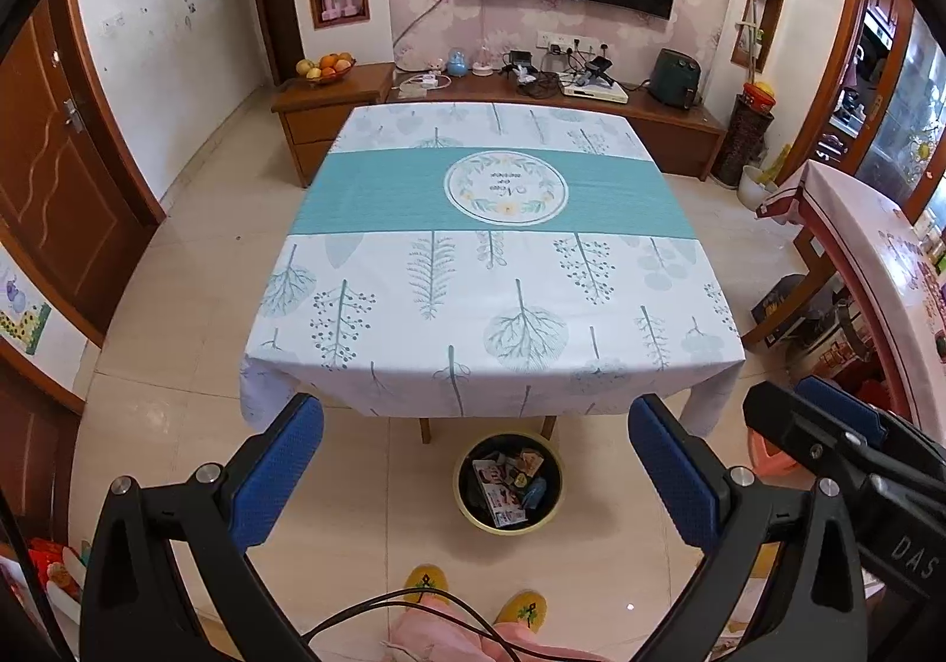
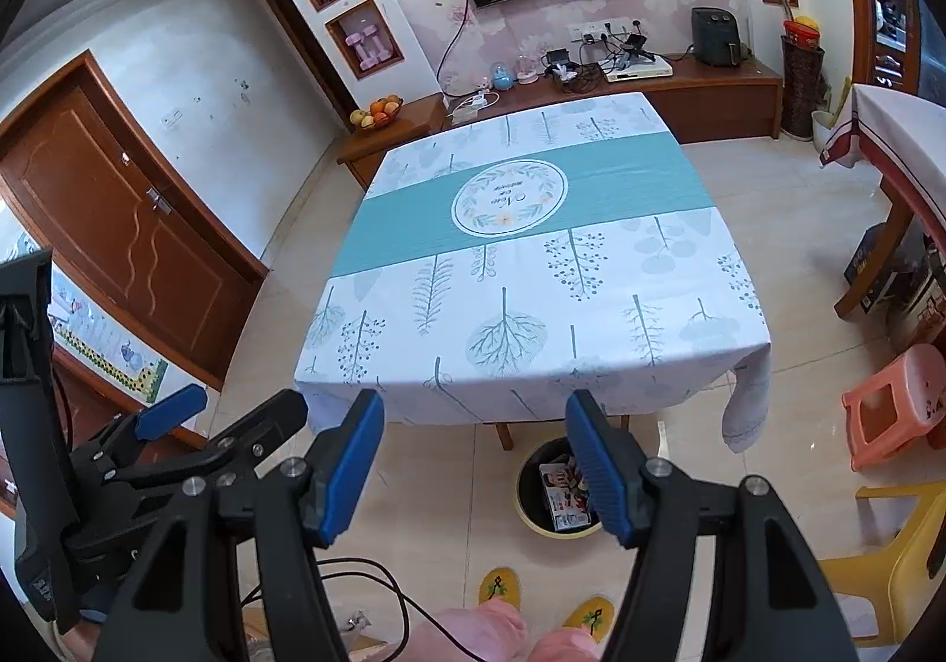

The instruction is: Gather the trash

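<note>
Black-lined and rimmed in yellow, the bin [image 1: 508, 482] stands on the floor [image 1: 195, 307] just in front of the bench [image 1: 491, 272], tucked partly under its near edge so scraps can be swept or dropped straight down. The trash [image 1: 507, 484] is already in it: wrappers and printed packets piled loosely, though what each one is I cannot quite make out. No litter shows on the tablecloth [image 1: 414, 319], so collecting looks finished, by my reading.

Both grippers hang above the bin, aimed down over the bench edge. The left gripper [image 1: 476, 461] has its jaws spread wide with nothing between them; the right gripper [image 2: 476, 458] is likewise wide open and empty, which suits hands that have let go of their load. Yellow slippers [image 1: 476, 597] stand close behind the bin, showing the person within easy reach.
</note>
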### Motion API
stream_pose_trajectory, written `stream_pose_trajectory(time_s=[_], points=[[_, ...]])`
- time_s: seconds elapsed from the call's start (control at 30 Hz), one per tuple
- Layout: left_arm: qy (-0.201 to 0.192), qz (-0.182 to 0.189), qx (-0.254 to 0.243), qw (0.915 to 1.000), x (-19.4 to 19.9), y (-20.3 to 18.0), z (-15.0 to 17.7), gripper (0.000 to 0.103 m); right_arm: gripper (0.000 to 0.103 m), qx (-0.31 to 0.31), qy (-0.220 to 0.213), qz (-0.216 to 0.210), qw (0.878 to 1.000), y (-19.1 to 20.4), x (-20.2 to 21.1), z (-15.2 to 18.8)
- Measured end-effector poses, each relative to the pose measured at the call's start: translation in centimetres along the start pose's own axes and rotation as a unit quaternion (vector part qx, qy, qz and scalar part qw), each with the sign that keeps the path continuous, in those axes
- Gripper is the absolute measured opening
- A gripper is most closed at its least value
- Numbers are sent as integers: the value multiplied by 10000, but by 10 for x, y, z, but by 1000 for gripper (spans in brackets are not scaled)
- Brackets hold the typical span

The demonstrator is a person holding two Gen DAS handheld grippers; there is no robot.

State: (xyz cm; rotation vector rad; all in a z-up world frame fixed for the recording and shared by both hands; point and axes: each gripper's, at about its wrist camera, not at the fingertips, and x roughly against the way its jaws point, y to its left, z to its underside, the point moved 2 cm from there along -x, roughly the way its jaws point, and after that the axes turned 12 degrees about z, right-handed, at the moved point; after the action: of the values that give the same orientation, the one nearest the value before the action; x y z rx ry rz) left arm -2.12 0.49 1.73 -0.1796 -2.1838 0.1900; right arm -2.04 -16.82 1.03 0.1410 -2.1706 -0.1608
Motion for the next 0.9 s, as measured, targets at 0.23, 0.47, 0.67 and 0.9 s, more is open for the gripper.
stream_pose_trajectory(time_s=[0.23, 0.47, 0.67, 0.9], points=[[-94, 0, 3, 10000, 6, 0, 0, 102, 64, 1, -100, 6, 9999, 1, 6, 1], [-164, -11, -33, 9999, 10, -1, 1, 102, 64, -10, -154, -18, 9999, 0, 11, 3], [-204, -27, -44, 9998, 11, -2, 1, 102, 64, 20, -210, -2, 9998, 0, 18, 3], [-267, -57, -59, 9996, 12, -4, 1, 102, 64, 38, -255, -6, 9997, 0, 22, 1]])
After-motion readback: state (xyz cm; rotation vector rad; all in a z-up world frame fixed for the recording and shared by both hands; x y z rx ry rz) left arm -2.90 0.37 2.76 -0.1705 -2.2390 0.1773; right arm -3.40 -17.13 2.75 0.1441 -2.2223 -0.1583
